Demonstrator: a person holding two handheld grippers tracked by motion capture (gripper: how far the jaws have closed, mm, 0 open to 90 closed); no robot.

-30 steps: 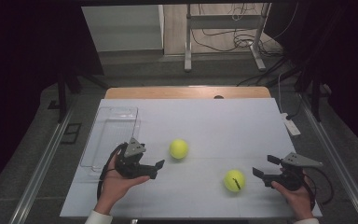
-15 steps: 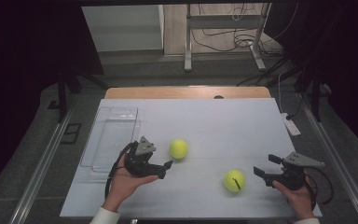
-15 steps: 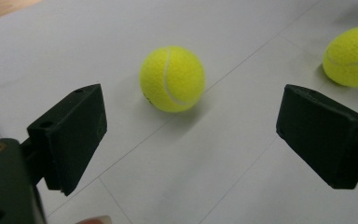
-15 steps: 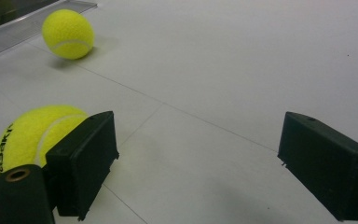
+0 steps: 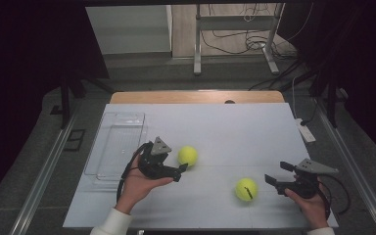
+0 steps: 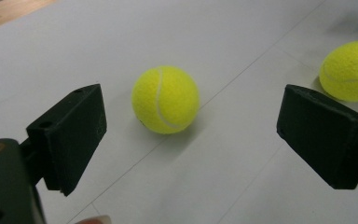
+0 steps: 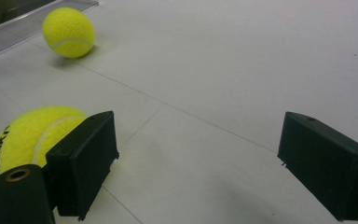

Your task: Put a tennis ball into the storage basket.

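Since the earlier frame, left gripper (image 5: 180, 170) has advanced across the white table (image 5: 235, 127) toward the far tennis ball (image 5: 188, 155), which now sits just off its jaw tips at about 1 o'clock; jaws wide apart, nothing between them. Right gripper (image 5: 276, 174) unchanged, jaws spread and empty, near tennis ball (image 5: 246, 189) just beside it at 9 o'clock. Clear plastic tray (image 5: 119, 142) lies at the gripper's 10 o'clock, left table edge.
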